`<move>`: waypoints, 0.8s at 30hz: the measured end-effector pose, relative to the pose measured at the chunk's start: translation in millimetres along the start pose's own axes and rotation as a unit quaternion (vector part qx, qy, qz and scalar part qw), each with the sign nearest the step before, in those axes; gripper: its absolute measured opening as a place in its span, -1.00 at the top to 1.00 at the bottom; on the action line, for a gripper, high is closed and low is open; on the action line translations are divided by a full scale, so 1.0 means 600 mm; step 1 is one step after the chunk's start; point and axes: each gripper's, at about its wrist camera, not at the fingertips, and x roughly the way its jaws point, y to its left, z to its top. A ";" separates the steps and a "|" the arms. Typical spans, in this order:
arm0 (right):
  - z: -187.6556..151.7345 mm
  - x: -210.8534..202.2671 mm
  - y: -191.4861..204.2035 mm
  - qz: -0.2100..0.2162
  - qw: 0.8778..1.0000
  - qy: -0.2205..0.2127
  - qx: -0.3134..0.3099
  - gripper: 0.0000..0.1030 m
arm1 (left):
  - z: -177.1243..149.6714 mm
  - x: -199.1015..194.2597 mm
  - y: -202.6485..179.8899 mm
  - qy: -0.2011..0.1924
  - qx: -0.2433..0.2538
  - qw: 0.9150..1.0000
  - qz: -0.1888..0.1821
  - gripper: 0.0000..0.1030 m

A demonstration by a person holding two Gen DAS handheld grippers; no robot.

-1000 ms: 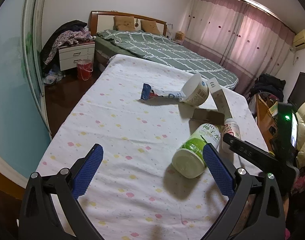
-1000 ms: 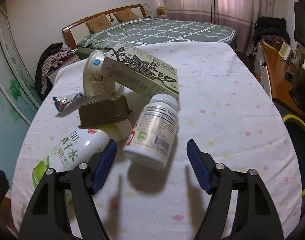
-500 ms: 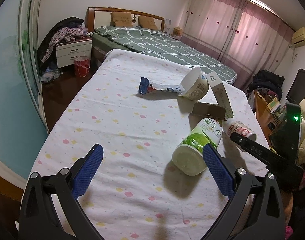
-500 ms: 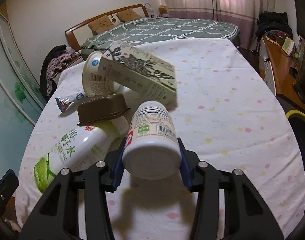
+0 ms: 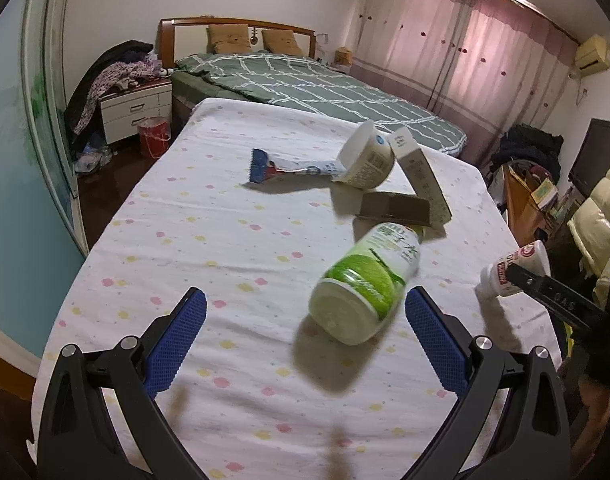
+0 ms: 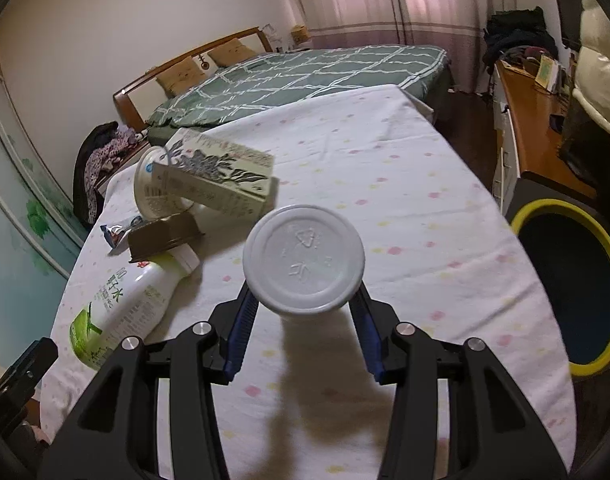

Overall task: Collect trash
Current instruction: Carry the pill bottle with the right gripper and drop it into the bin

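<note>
The left tongs [image 5: 303, 334] stand wide open, their blue-padded fingers [image 5: 176, 338] spread far apart, pointing forward over the worktop [image 5: 209, 240] with nothing between them. The right tongs [image 6: 303, 314] are closed on a white pill bottle [image 6: 303, 259], blue pads pressed to either side of it, holding it lifted clear of the worktop with its base toward the camera.

Bedroom: green plaid bed [image 5: 305, 84], wooden headboard [image 5: 237, 26], pink curtains [image 5: 457, 40], white nightstand [image 5: 135, 108], dark floor [image 5: 101, 196].
</note>
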 end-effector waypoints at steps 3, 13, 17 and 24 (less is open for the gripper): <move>-0.002 -0.013 -0.019 0.003 1.000 -0.004 0.009 0.13 | -0.001 0.000 -0.014 0.001 0.009 1.000 0.001 -0.90; -0.007 -0.060 -0.129 -0.023 0.997 -0.031 0.064 0.13 | -0.007 0.005 -0.064 0.006 0.037 0.999 0.001 -0.90; -0.012 -0.076 -0.194 -0.051 0.993 -0.042 0.101 0.13 | -0.013 0.014 -0.085 0.016 0.047 0.999 -0.003 -0.90; -0.014 -0.094 -0.303 -0.110 0.978 -0.065 0.163 0.13 | -0.021 0.018 -0.116 0.018 0.065 0.998 0.002 -0.90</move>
